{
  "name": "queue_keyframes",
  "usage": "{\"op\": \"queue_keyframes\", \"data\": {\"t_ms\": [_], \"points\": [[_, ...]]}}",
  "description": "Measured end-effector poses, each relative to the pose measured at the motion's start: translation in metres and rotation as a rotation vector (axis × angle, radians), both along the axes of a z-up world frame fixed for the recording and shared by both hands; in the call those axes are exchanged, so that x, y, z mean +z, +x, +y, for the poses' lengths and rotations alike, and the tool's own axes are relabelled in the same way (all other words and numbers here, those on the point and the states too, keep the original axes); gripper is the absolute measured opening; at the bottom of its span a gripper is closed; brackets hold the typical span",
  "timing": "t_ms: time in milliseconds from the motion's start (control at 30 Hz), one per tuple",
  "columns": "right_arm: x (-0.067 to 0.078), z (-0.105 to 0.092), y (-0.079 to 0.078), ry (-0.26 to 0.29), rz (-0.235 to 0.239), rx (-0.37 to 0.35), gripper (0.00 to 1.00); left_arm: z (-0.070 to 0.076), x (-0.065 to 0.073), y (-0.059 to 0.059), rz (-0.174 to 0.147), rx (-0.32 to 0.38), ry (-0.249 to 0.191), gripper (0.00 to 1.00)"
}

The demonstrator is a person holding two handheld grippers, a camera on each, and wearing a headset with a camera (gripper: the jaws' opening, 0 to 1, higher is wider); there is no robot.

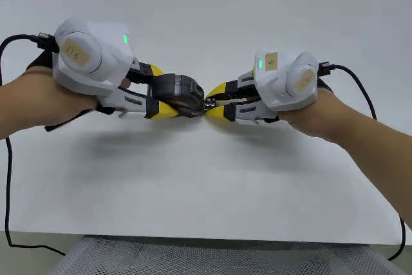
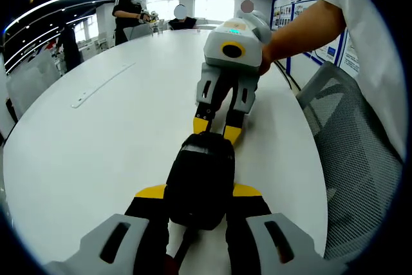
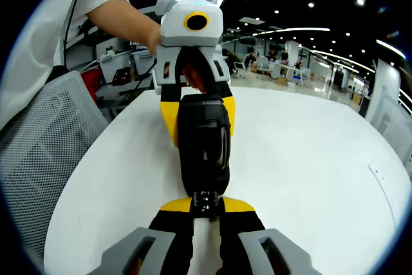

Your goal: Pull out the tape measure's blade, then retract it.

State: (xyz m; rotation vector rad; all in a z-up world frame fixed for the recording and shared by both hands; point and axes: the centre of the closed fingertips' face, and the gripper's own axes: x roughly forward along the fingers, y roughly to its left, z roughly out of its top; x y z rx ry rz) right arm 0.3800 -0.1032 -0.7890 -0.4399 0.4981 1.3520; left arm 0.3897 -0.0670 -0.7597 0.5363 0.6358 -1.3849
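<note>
- Tape [image 1: 183, 94] black, held above white table [image 1: 206, 185], about mid-table, between the two grippers.
- Left gripper [image 1: 164, 91] jaws part-open, clamped on both sides of tape case; yellow tips flank the case in left gripper view [image 2: 199, 191].
- Right gripper [image 1: 214, 102] jaws nearly closed, pinching hook [image 3: 207, 199] at case mouth.
- Blade looks barely out: hook sits right against the case.
- Grippers face each other, tips near, tape touching both.
</note>
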Motion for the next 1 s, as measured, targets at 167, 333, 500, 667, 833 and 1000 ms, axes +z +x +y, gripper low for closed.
{"op": "queue_keyframes", "data": {"t_ms": [167, 333, 500, 667, 833, 1000], "points": [[0.0004, -0.0008, 0.0004, -0.002, -0.001, 0.0, 0.11, -0.0002, -0.0001, 0.0004, 0.0, -0.004, 0.003, 0.28], [0.0008, -0.0017, 0.0002, -0.002, 0.0, -0.001, 0.11, -0.0005, -0.0002, 0.0003, 0.003, -0.008, 0.003, 0.28], [0.0008, -0.002, 0.0003, 0.001, 0.003, -0.003, 0.11, -0.001, -0.0004, 0.0005, 0.005, -0.01, 0.003, 0.28], [0.0005, -0.0029, 0.0, -0.004, 0.001, 0.003, 0.1, -0.001, -0.0006, 0.0004, 0.003, -0.017, 0.005, 0.28], [0.0007, -0.0067, -0.0018, -0.008, 0.002, 0.0, 0.1, -0.0002, -0.0008, 0.0006, 0.001, -0.025, 0.006, 0.28], [0.0016, -0.007, -0.0031, -0.005, 0.006, -0.002, 0.1, 0.0007, -0.001, -0.0004, -0.002, -0.033, 0.011, 0.28]]}}
